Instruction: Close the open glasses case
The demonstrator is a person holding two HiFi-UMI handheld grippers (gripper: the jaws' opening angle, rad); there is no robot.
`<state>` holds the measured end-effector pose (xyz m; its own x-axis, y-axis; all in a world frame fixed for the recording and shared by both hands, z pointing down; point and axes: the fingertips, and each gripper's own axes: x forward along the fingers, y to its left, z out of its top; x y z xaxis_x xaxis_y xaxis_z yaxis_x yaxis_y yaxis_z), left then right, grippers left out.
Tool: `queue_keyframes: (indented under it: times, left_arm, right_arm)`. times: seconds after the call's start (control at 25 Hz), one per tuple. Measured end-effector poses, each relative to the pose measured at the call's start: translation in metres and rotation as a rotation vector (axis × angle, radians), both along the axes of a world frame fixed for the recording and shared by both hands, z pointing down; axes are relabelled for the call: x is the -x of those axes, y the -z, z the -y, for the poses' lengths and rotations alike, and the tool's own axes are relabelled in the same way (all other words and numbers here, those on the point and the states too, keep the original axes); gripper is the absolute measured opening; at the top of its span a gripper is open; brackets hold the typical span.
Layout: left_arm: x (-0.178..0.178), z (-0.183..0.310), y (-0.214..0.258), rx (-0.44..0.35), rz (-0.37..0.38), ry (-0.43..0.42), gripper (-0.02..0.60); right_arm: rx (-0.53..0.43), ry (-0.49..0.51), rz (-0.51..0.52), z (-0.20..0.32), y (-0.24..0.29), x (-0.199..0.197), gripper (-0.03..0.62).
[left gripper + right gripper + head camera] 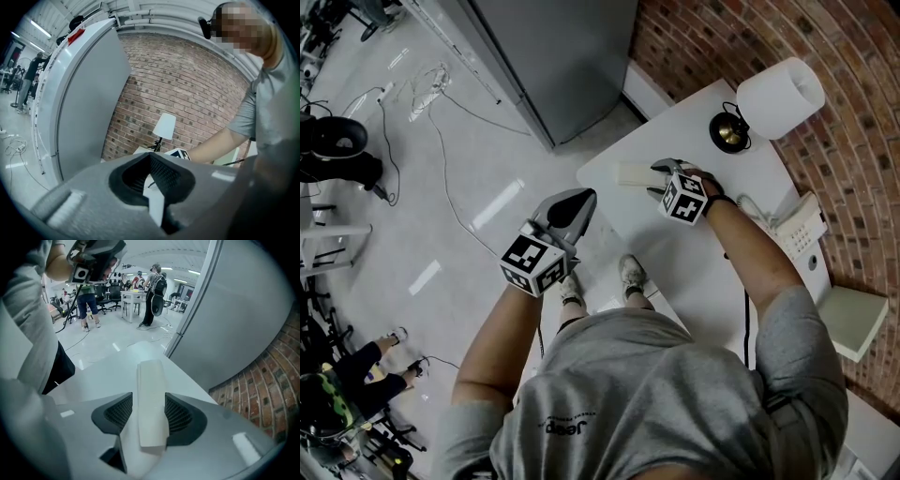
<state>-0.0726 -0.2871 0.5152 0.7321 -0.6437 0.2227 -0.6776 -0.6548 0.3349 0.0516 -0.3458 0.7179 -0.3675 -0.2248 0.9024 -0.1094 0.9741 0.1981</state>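
- Over the bench, the right tool tilts steeply down, its jaws apart either side of the pale glasses case, not clamping it.
- The case lies flat and looks closed, its long axis running along the jaws toward the bench edge.
- The left tool, jaws together, hangs beyond the bench edge.
- A lamp and a telephone stand past the right arm.

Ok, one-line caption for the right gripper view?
Right gripper, jaws apart, straddles the white glasses case lying, apparently closed, on the white table.
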Motion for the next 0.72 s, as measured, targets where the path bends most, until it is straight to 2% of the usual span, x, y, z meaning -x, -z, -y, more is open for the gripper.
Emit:
queue_keyframes:
  times: [0.2,0.4,0.72]
  left_arm:
    - [0.007,-0.004,0.015,-0.021,-0.010,0.012,-0.003]
    - [0.015,-0.009,0.036,-0.046,-0.015,0.025,-0.003]
    - [0.030,-0.018,0.081,-0.100,-0.023,0.043,-0.003]
  right_arm:
    - [-0.013,-0.096,0.161,-0.001,0.050,0.014,0.192]
    - [-0.007,-0.285,0.413,-0.008,0.113,0.015,0.143]
    - [-0.088,-0.416,0.691,-0.025,0.225,0.011,0.080]
